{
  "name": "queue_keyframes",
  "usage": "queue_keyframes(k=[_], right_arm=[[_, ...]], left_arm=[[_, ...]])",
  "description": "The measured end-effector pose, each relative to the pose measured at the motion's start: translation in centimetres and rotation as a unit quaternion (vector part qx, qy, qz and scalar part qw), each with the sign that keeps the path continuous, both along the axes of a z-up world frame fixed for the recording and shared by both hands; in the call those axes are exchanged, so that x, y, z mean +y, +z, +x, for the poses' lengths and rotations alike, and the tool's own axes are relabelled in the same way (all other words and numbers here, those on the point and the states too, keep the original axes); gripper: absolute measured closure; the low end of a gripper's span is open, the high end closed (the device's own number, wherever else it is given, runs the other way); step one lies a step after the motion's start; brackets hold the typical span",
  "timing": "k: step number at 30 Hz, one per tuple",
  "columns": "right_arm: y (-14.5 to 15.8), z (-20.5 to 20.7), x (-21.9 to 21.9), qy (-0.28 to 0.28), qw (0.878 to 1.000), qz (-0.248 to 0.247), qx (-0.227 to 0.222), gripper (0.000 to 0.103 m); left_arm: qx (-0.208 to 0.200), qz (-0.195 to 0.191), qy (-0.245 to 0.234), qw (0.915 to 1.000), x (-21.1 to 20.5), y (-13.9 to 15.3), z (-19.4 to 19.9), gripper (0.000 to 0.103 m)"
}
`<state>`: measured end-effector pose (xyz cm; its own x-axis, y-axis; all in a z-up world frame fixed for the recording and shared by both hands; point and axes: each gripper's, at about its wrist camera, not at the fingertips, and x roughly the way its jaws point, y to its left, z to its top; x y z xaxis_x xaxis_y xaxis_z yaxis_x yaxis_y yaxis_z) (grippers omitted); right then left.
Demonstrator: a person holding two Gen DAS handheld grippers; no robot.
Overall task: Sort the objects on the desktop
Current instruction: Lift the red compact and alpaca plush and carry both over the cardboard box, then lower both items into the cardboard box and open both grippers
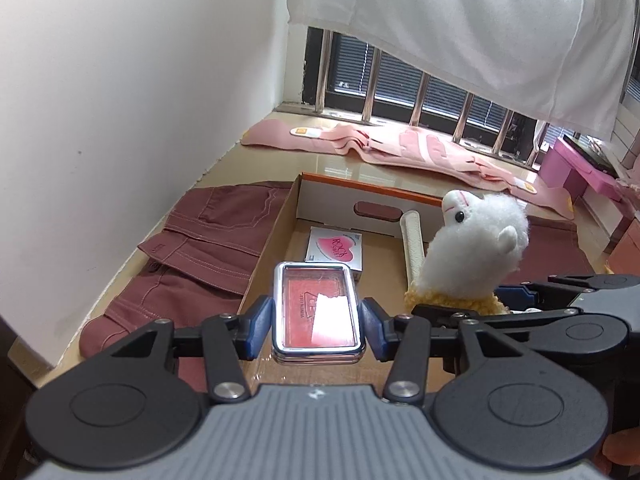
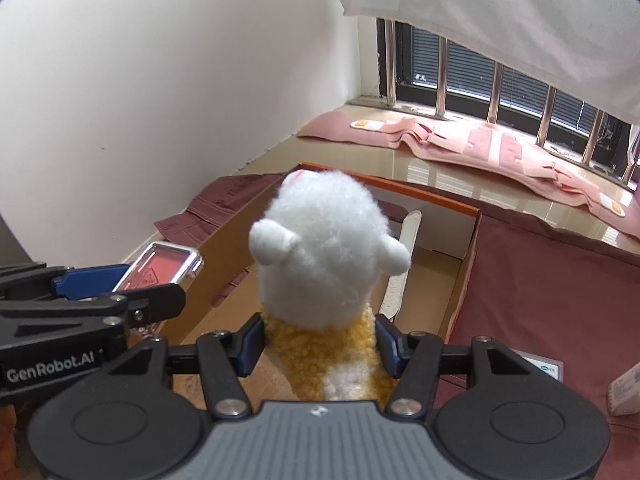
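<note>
pinching a red compact case (image 1: 318, 312) with a chrome rim, the left gripper (image 1: 317, 322) has its blue pads (image 1: 256, 326) pressed on the case's two long sides, case held flat, lid up, above the near part of an open cardboard box (image 1: 276, 236). in the right wrist view the same case (image 2: 162, 268) shows at the left, tilted, held just over the box's left wall. right gripper (image 2: 320, 344) is clamped on a plush alpaca toy (image 2: 324, 256), pads on its yellow woolly neck, white head upright and facing away from that camera; in the left wrist view the toy (image 1: 476, 244) sits to the right of the case, facing left, above the box interior. the two grippers are side by side, near each other, not touching as far as can be told. inside the box, on its floor: a small white carton with a pink heart print (image 1: 336, 250) near the far wall, and a white textured stick-like item (image 1: 412, 240) leaning against the far wall by the handle cutout. box rests on a maroon garment (image 1: 192, 248) spread over a glossy beige surface (image 1: 340, 164). farther back a pink cloth organizer (image 1: 400, 148) lies flat along a barred window (image 1: 400, 80), white fabric (image 1: 460, 20) hanging above. pink box (image 1: 576, 168) at far right.
</note>
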<state>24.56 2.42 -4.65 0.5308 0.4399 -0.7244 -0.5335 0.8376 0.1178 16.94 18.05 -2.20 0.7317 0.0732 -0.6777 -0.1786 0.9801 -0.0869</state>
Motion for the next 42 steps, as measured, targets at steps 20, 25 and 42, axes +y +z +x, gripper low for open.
queue_keyframes(k=[20,25,42], right_arm=[[-4.7,5.7,1.7,0.001,0.998,-0.027,0.052,0.047],[-5.3,6.5,1.5,0.001,0.997,-0.035,0.061,0.046],[-5.0,6.2,3.1,0.032,0.993,-0.108,0.025,0.022]], left_arm=[[0.078,-0.018,-0.026,0.9965,2.1,-5.5,8.3,0.053],[0.105,-0.014,-0.03,0.9939,2.0,-6.5,9.8,0.053],[0.134,0.03,-0.048,0.9894,0.4,-7.3,11.5,0.053]])
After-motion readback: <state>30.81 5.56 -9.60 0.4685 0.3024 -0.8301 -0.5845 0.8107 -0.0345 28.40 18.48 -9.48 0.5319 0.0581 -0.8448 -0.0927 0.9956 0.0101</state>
